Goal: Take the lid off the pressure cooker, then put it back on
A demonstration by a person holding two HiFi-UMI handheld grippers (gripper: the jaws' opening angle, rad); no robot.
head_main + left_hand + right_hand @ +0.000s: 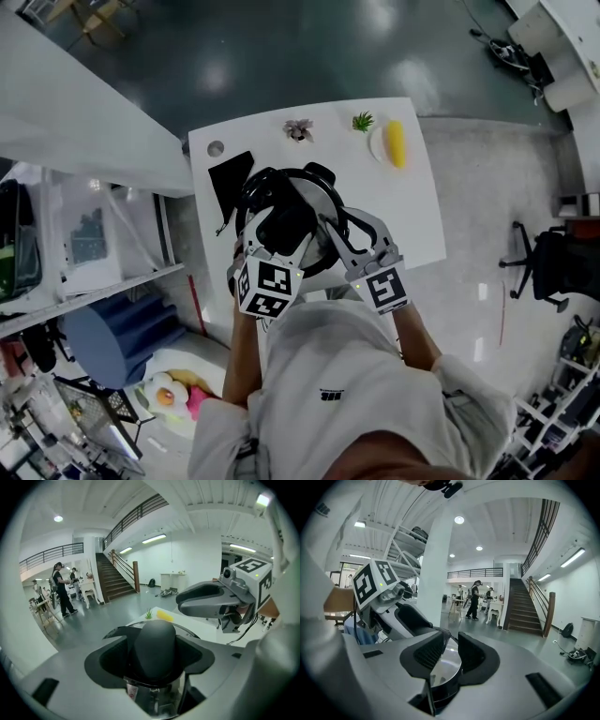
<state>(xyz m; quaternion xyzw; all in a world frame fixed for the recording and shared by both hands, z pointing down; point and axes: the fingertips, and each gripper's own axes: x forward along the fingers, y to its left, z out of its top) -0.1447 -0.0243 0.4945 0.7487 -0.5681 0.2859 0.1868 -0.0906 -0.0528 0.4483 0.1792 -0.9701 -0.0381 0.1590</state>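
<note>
Polished hall floor (281, 56) and a staircase (112, 578) frame the white worktop (417, 220), where the pressure cooker (319, 176) sits at the near middle with its lid (447, 665) on. From my remote seat I see the left claw (154, 660) released around the lid's black knob (157, 641), which stands between the jaws with the pads just off it. The right claw (451, 656) is clenched on the pressure cooker at its right-hand rim, steel showing in the narrow gap. A yellow piece (396, 142) lies at the worktop's far edge, well apart.
</note>
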